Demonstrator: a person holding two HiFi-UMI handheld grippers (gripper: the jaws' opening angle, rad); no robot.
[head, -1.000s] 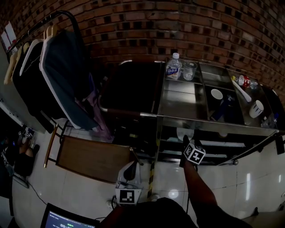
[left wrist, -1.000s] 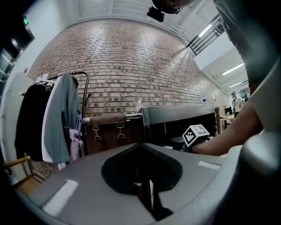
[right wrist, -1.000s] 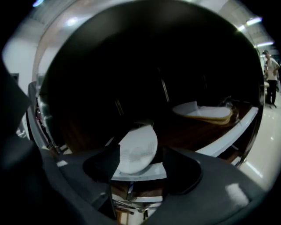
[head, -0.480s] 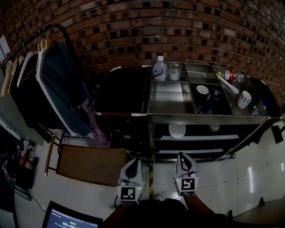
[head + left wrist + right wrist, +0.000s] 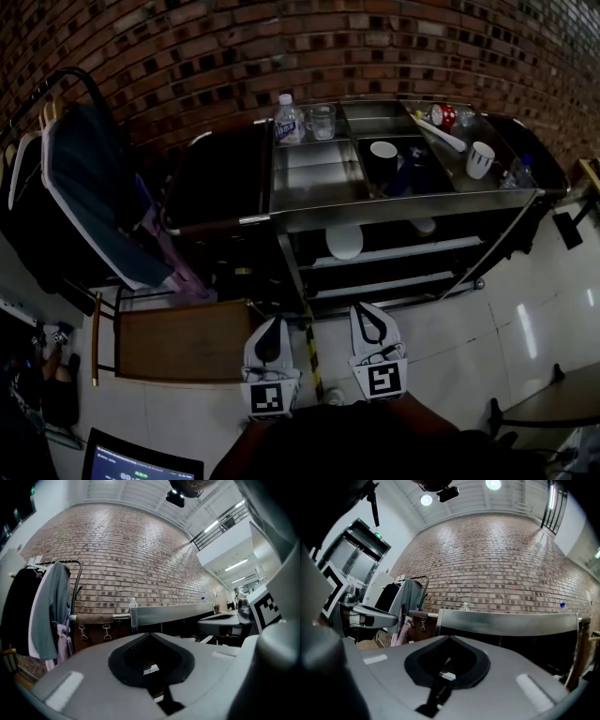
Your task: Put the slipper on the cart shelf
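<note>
Left gripper (image 5: pixel 273 322) and right gripper (image 5: pixel 363 308) are clenched on nothing; the white slipper (image 5: pixel 345 241) lies farther off on the cart shelf (image 5: pixel 412 253), well apart from both.

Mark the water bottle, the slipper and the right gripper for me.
water bottle (image 5: pixel 289 120), head view, on its label.
slipper (image 5: pixel 345 242), head view, middle of its white surface.
right gripper (image 5: pixel 367 309), head view, between its shut fingertips.

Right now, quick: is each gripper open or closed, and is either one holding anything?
Left gripper: closed, holding nothing.
Right gripper: closed, holding nothing.
</note>
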